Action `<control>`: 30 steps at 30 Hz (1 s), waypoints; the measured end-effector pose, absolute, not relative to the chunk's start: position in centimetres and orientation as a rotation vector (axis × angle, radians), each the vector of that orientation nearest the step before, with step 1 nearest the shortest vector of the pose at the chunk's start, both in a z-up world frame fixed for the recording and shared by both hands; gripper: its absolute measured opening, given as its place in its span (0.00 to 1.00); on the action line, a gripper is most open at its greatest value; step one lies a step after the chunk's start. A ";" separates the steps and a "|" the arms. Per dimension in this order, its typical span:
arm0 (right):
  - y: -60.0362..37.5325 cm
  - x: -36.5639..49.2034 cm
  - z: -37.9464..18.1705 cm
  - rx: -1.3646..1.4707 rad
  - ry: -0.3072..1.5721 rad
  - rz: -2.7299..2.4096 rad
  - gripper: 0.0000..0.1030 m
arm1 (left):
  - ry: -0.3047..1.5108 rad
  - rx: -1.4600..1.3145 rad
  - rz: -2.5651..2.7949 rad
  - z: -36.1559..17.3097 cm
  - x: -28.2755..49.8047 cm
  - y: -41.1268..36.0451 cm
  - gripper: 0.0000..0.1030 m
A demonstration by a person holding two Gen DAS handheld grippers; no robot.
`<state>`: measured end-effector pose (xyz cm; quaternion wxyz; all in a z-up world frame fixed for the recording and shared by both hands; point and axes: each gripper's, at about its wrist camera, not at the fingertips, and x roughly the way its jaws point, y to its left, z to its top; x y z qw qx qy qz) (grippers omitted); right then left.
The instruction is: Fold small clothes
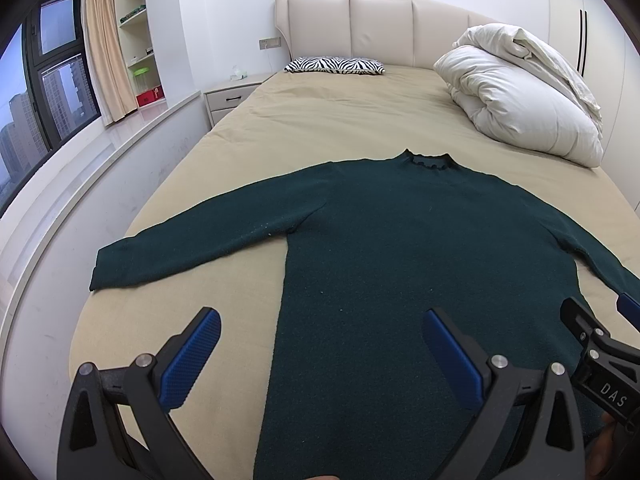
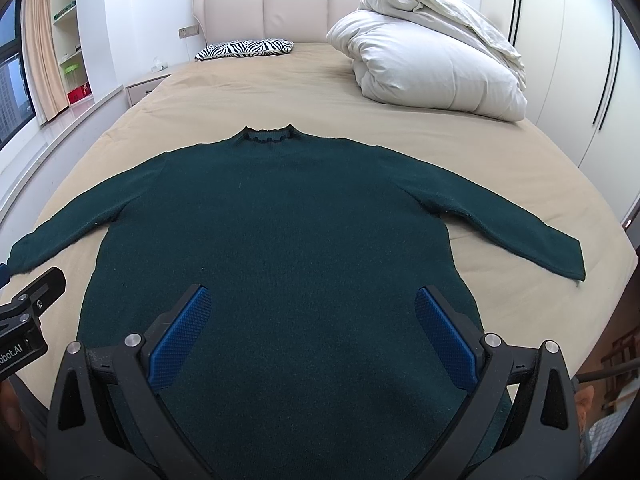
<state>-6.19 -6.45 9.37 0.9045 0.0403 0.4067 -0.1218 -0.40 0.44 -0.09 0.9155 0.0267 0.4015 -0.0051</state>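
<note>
**Sweater flat, both claws wide and empty**

The bed (image 1: 328, 120) carries the sweater (image 2: 272, 232), spread flat with its collar away from you, sleeves out sideways, long axis running straight ahead. The duvet (image 2: 432, 64) and pillow (image 2: 244, 48) sit well beyond the sweater. Your left claw (image 1: 320, 360) hangs over its left edge, your right claw (image 2: 316, 336) over the hem middle; both gape, holding nothing.

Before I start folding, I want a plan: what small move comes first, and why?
Probably bring the left gripper to the left sleeve's cuff and pinch it. The dark green sweater lies flat with both sleeves spread, and both grippers are open and empty.
</note>
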 end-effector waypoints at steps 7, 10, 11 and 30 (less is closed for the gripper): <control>-6.4 -6.2 9.1 0.084 0.843 -0.251 1.00 | 0.826 0.055 -0.011 -0.1 -0.4 0.5 1.00; -6.4 -6.2 9.2 0.084 0.843 -0.251 1.00 | 0.826 0.055 -0.009 -0.1 -0.4 0.5 1.00; -6.4 -6.2 9.1 0.085 0.844 -0.250 1.00 | 0.826 0.056 -0.007 -0.2 -0.5 0.5 1.00; -9.3 -6.1 8.2 0.165 0.851 -0.262 1.00 | 0.901 0.052 -0.002 -1.1 -0.3 0.9 1.00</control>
